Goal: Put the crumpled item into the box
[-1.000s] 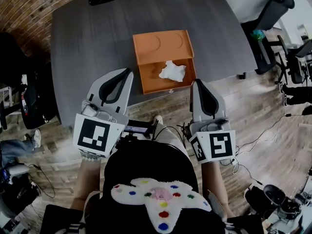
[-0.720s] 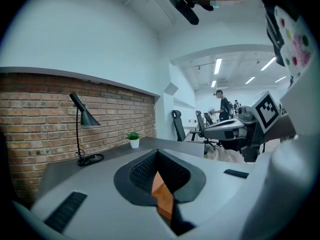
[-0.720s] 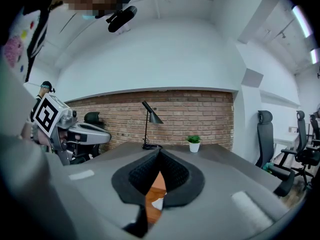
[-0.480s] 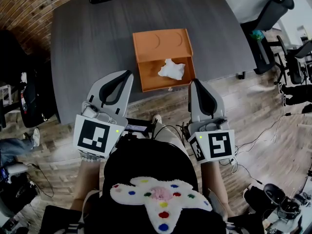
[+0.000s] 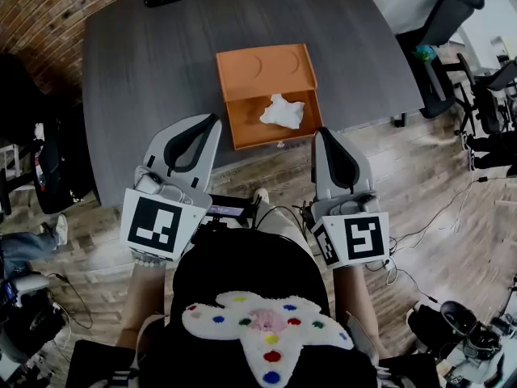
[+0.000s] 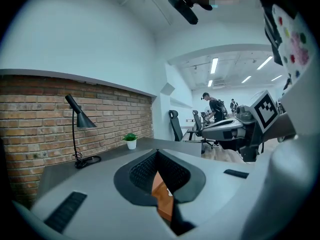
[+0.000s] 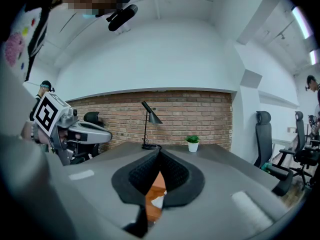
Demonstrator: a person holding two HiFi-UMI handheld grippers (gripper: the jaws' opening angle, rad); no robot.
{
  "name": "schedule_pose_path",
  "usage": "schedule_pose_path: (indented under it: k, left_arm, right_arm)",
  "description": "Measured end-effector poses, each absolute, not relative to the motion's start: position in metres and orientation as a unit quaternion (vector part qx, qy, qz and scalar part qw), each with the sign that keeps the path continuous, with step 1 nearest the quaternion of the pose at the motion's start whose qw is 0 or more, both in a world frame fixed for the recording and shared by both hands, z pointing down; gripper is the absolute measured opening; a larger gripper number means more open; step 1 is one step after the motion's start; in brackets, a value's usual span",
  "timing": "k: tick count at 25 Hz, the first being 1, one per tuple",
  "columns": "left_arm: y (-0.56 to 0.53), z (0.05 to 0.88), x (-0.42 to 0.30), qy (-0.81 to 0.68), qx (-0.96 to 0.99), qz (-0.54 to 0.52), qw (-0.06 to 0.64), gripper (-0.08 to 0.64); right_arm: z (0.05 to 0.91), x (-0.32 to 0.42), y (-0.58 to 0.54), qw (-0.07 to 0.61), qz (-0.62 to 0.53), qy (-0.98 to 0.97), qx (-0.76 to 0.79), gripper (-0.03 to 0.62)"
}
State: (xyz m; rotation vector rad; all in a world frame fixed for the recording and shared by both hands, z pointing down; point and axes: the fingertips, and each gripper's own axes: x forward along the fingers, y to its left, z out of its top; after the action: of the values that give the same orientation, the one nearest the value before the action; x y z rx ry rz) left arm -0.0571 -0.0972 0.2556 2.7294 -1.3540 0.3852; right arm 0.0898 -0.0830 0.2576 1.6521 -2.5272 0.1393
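Head view: nothing is changed; crumpled item [image 5: 283, 111] is lodged in box [image 5: 246, 128] at twelve o'clock, left hand-held gripper [image 5: 212, 121] and right hand-held gripper [image 5: 322, 133] are shut empty: task judged done.

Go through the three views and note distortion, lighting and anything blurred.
Head view: fisheye bows the edges of the grey table, the corners fall dark, yet the orange box and white crumpled item are sharp. Left gripper view: a round black border frames it, and the ceiling strip lights burn out white. Right gripper view: same round border; the top line of the brick wall curves, lighting even and cool.
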Motion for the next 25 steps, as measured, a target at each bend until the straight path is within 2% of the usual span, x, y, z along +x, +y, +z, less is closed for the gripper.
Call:
schedule_pose_path:
  k: [25]
  left_arm:
    - [-0.0969,0.2602,-0.0529,-0.435,0.89,0.129,0.039,0.006]
  right_arm:
    - [0.26,0.0909,-0.0827,0.063,0.044,-0.834,0.547,0.009]
